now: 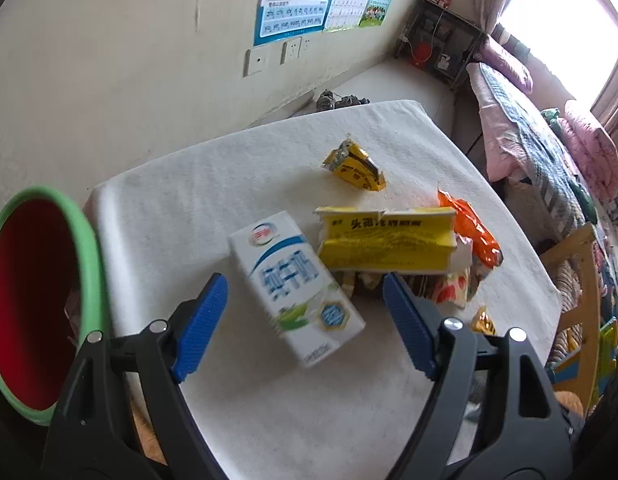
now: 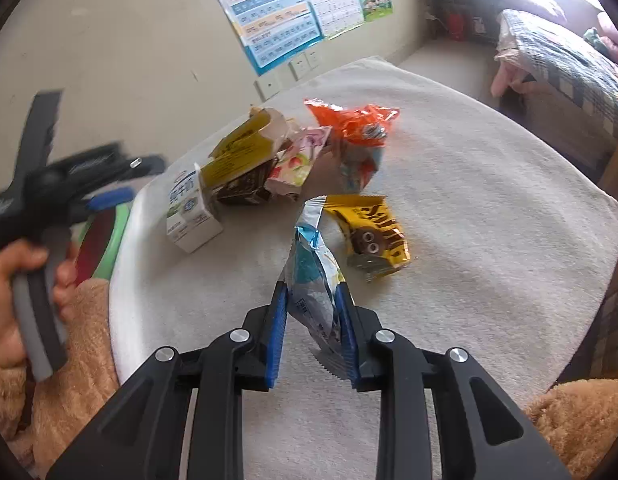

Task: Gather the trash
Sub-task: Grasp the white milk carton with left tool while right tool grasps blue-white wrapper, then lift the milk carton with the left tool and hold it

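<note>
The left hand-held gripper [image 1: 305, 324] is wide open, with the white milk carton [image 1: 295, 284] lying between its blue fingers but not touching them. The milk carton is the landmark here. It lies on its side on the tabletop [image 1: 269, 400], which has a white cloth on it. Just beside the carton, on the far side, is a torn yellow box [image 1: 385, 238]. Past that box is an orange wrapper [image 1: 471, 232]. A small yellow wrapper [image 1: 355, 164] sits further away from the carton, well apart. A red bin with a green rim [image 1: 89, 264] is near the carton, off the tabletop edge.

The right hand-held gripper [image 2: 311, 320] is closed on a blue and white snack bag [image 2: 313, 280], pinching it near its bottom end. A yellow candy wrapper [image 2: 369, 236] lies just beside that bag.

The milk carton looks stiff on its flat sides, and I think it is light if it is empty. It may squash a bit if squeezed hard. The best place to hold it is across its two long flat sides, near the middle. The snack bag is thin, soft and slippery, so it could slide out of a loose pinch
</note>
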`<state>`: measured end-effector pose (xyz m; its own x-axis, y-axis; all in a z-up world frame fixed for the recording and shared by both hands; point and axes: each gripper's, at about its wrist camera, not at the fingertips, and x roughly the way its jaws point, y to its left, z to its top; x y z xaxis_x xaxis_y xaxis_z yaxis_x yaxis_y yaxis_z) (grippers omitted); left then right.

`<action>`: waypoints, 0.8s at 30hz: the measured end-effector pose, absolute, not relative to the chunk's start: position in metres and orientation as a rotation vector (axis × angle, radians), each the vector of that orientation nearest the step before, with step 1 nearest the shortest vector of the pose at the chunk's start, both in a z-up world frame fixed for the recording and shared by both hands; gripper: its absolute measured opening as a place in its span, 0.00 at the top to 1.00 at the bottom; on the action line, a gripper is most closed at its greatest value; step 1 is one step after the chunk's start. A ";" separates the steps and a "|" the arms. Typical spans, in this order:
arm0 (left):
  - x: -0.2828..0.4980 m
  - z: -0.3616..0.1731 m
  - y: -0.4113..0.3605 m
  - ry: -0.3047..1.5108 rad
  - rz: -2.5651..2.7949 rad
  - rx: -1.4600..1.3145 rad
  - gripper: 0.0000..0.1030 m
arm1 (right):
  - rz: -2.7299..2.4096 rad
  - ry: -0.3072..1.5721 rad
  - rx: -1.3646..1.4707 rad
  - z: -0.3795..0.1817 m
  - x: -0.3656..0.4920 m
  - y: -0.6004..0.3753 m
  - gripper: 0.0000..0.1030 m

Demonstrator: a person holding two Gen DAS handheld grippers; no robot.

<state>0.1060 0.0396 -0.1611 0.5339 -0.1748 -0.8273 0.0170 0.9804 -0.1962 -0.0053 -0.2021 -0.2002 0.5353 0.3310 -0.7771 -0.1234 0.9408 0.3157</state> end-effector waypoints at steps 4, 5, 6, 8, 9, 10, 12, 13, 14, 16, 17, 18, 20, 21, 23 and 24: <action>0.125 -0.175 0.029 1.052 -0.061 -0.100 0.25 | 0.287 0.965 0.232 -0.200 -0.006 -0.201 0.75; 0.128 -0.179 0.029 1.068 -0.051 -0.111 0.25 | 0.288 0.964 0.234 -0.200 -0.006 -0.201 0.75; 0.131 -0.183 0.031 1.085 -0.047 -0.131 0.25 | 0.289 0.962 0.237 -0.200 -0.007 -0.201 0.75; 0.135 -0.194 0.029 1.116 -0.032 -0.144 0.20 | 0.289 0.960 0.245 -0.200 -0.007 -0.203 0.75; 0.135 -0.196 0.024 1.102 -0.020 -0.101 0.19 | 0.290 0.961 0.251 -0.201 -0.006 -0.203 0.75; 0.136 -0.197 0.020 1.094 -0.022 -0.063 0.18 | 0.291 0.962 0.255 -0.201 -0.006 -0.204 0.75; 0.139 -0.201 0.009 1.092 -0.021 0.049 0.18 | 0.294 0.960 0.257 -0.201 -0.006 -0.205 0.75; 0.140 -0.203 0.005 1.093 -0.021 0.099 0.16 | 0.296 0.958 0.258 -0.200 -0.007 -0.206 0.75; 0.140 -0.204 0.005 1.093 -0.020 0.110 0.15 | 0.298 0.957 0.259 -0.200 -0.007 -0.206 0.75; 0.139 -0.203 0.010 1.091 0.006 0.092 0.15 | 0.301 0.955 0.264 -0.200 -0.007 -0.207 0.75; 0.138 -0.202 0.016 1.089 0.025 0.054 0.15 | 0.302 0.955 0.266 -0.200 -0.007 -0.208 0.75; 0.137 -0.200 0.024 1.082 0.044 -0.002 0.15 | 0.303 0.956 0.270 -0.201 -0.007 -0.209 0.75; 0.134 -0.198 0.031 1.067 0.058 -0.070 0.15 | 0.304 0.958 0.274 -0.201 -0.006 -0.209 0.75; 0.132 -0.196 0.034 1.060 0.062 -0.090 0.15 | 0.305 0.958 0.275 -0.201 -0.006 -0.209 0.75; 0.131 -0.195 0.036 1.063 0.066 -0.095 0.15 | 0.308 0.960 0.276 -0.202 -0.006 -0.209 0.75; 0.133 -0.197 0.035 1.079 0.060 -0.087 0.15 | 0.309 0.960 0.276 -0.202 -0.005 -0.209 0.75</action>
